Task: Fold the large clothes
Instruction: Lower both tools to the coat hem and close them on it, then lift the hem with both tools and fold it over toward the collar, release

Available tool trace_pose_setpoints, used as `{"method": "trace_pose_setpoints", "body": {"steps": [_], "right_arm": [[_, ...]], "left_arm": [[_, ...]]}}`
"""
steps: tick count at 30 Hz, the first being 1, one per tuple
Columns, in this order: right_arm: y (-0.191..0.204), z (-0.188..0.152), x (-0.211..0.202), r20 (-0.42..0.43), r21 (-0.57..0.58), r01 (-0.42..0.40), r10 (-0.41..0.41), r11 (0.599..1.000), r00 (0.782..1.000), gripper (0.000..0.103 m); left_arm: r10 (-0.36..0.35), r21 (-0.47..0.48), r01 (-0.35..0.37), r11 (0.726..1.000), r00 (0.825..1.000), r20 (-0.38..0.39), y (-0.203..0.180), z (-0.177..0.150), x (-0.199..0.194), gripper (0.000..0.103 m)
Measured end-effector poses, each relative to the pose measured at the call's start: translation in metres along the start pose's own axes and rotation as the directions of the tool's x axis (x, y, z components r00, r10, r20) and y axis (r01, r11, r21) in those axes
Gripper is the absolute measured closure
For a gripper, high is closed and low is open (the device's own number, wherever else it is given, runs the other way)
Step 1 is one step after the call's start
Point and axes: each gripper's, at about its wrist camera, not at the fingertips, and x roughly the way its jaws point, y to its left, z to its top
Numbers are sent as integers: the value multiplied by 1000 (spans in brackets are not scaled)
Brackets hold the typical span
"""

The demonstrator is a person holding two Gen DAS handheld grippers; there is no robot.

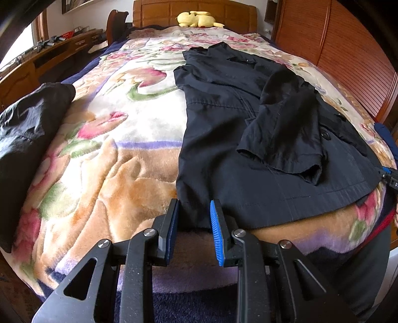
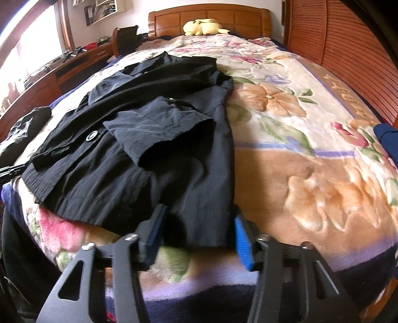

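A large black coat [image 1: 223, 119] lies lengthwise on the floral blanket [image 1: 112, 139], its sleeves folded over its body. My left gripper [image 1: 194, 218] is open, its jaws either side of the coat's near left hem corner. In the right wrist view the coat [image 2: 139, 139] lies left of centre. My right gripper [image 2: 196, 233] is open wide, its jaws straddling the near right hem corner. Neither gripper holds the cloth.
A second dark garment [image 1: 27, 129] lies at the bed's left edge. A yellow plush toy [image 1: 196, 20] sits by the wooden headboard. A wooden slatted wall [image 1: 335, 57] runs along the right; a desk [image 1: 49, 54] stands on the left. Blue cloth [image 2: 388, 139] shows at the right edge.
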Motion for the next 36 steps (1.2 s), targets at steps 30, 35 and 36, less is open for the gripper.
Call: {"method": "trace_pose_setpoints", "body": {"steps": [30,35,36], "right_arm": [[-4,-20,-225,471,-59,-61,82,996,878,97],[-9,-42,-269,521,-80,-70,102,994,847,97],[-12,-42,-274,529,-84,-67,102,994,842,97]], "left_arm": [[-49,84,10,996,873,485,-15,0,-232,100],[-74,107,19,994,842,534,-19,0,-257,100],[-72,113,14,994,843,534,-20,4,-254,100]]}}
